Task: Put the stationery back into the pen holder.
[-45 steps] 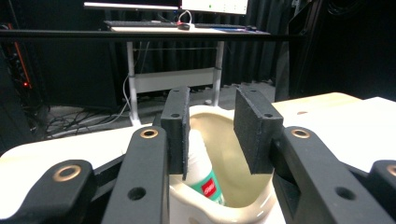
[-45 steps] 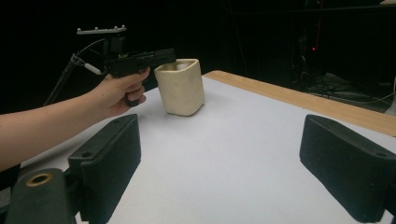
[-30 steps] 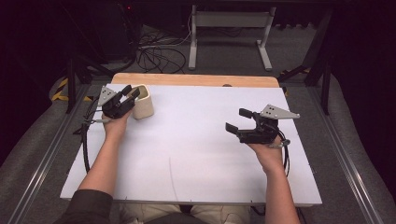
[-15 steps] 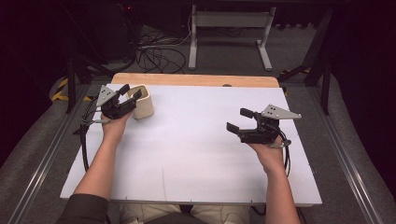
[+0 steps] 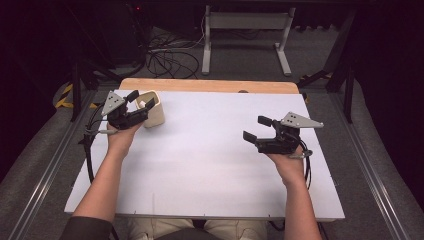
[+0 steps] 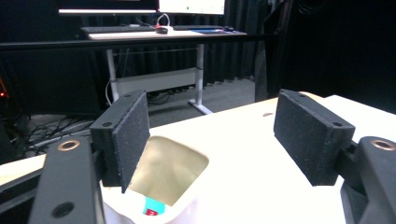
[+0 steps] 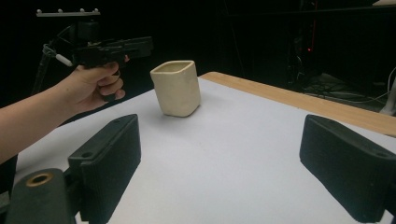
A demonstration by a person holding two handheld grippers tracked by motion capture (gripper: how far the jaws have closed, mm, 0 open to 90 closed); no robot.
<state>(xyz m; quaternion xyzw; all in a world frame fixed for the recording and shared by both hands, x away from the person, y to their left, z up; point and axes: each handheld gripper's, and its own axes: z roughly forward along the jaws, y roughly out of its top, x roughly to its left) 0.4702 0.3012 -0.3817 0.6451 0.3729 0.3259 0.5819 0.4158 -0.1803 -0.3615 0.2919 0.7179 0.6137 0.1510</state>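
At the upper left of the high view the cream cup (image 5: 152,107) stood upright on the white bench (image 5: 210,165), near its far left corner, and the left gripper (image 5: 141,102) sat at the cup's rim. We judged the step in hand to be the release of the cup and the pull-away from it. To do that well, we needed to let the jaws spread fully clear of the cup wall before drawing the hand off, and to lift straight away from the rim instead of dragging sideways, since a pad catching the lip could tip the cup.

The left gripper's jaws had just been opening. In the left gripper view they stood well apart, the left pad (image 6: 126,135) over the cup's mouth (image 6: 168,170) and the other out over bare bench, neither pressing on the wall. Something small, teal and red, lay inside the cup (image 6: 152,207); we could not tell what it was.

At the right of the high view the right gripper (image 5: 259,129) hovered over open bench, well apart from the cup, its jaws wide and holding nothing.
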